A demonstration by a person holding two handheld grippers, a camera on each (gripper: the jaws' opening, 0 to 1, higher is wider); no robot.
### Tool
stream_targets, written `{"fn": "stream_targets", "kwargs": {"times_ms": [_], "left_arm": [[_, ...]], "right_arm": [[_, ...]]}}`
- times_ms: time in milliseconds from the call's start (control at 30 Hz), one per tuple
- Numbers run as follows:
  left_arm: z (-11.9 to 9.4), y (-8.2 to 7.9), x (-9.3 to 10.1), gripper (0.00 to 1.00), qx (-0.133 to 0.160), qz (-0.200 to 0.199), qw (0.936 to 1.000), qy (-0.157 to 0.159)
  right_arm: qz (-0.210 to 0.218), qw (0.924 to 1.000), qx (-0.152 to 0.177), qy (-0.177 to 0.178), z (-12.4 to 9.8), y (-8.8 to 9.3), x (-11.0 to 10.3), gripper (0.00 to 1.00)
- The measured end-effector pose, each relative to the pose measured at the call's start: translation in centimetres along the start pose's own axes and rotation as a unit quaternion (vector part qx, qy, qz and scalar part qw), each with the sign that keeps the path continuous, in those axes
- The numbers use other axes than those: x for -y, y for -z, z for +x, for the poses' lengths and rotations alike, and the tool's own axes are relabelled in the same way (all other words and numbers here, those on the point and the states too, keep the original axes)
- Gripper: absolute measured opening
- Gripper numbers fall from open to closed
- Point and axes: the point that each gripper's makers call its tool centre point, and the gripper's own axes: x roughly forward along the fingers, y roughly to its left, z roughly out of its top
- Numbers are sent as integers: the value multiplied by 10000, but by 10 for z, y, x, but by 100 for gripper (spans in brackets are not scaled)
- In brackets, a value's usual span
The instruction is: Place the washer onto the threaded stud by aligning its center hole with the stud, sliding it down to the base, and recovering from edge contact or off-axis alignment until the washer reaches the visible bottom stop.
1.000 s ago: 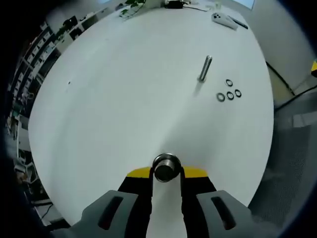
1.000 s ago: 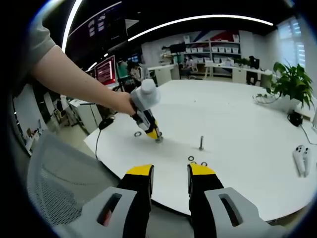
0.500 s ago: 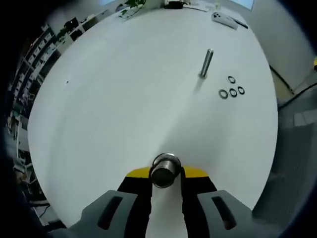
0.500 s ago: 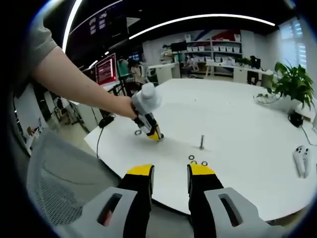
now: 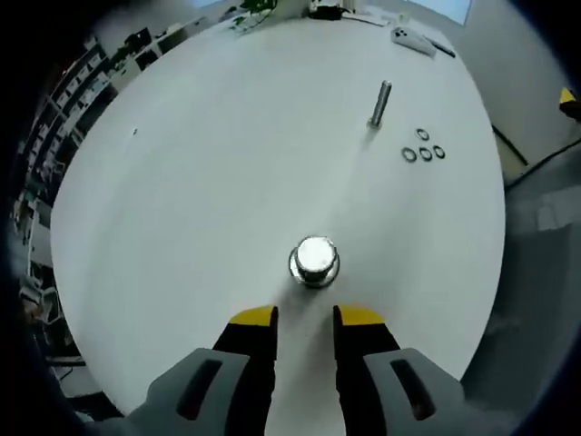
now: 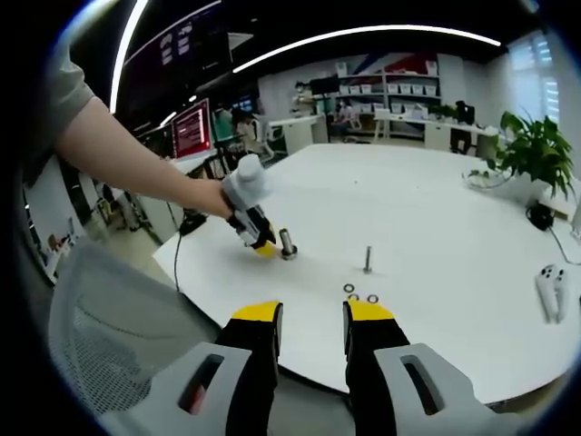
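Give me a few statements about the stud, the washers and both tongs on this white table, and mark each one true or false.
1. The left tongs grip the short stud with the washer at its base. False: they are open, with the stud standing free ahead of them.
2. Three loose washers lie near the thin stud. True.
3. The thin stud lies flat on the white table. False: it stands upright.
4. The right tongs hold nothing. True.
5. A washer sits on the thin stud. False: its shaft looks bare.
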Motion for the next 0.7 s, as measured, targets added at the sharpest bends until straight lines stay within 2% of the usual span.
{"fn": "stream_targets", "kwargs": {"times_ms": [133,367,567,700], "left_arm": [[-2,19,-8,23,-124,-14,9999,-40],[-11,34,-25,24,-120,-302,9993,-163],[-9,51,-34,24,-294,-513,9980,-233],[-8,59,-43,24,-428,-336,9978,-375]], "right_arm": [[7,10000,-18,74,0,1,3,29],[-11,10000,-64,68,0,2,3,29],[-4,9999,-50,112,0,3,4,29],[-23,9999,-75,119,0,3,5,29]]}}
